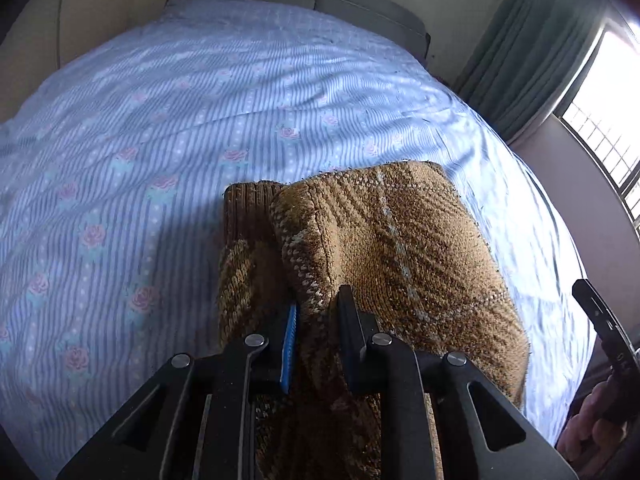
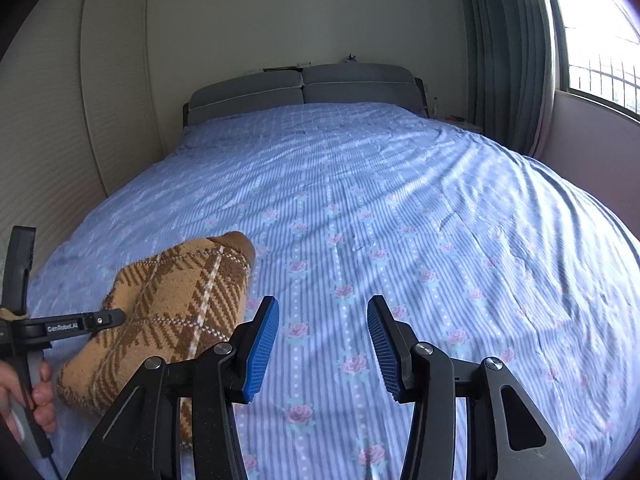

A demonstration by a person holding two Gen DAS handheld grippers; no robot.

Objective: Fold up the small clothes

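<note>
A small brown and tan knitted sweater (image 1: 384, 248) lies folded on the blue bed cover (image 1: 140, 152), near its front edge. My left gripper (image 1: 318, 312) is shut on the sweater's near edge, with a fold of knit between its blue pads. In the right wrist view the same sweater (image 2: 168, 312) lies at the lower left, with the left gripper's body across it. My right gripper (image 2: 324, 340) is open and empty above the bed cover (image 2: 400, 220), to the right of the sweater and apart from it.
The bed has a grey headboard (image 2: 300, 88) at the far end. A wardrobe (image 2: 60, 140) stands on the left, and a curtain (image 2: 508, 60) and window (image 2: 600, 40) on the right. The bed's right edge drops off toward the window wall.
</note>
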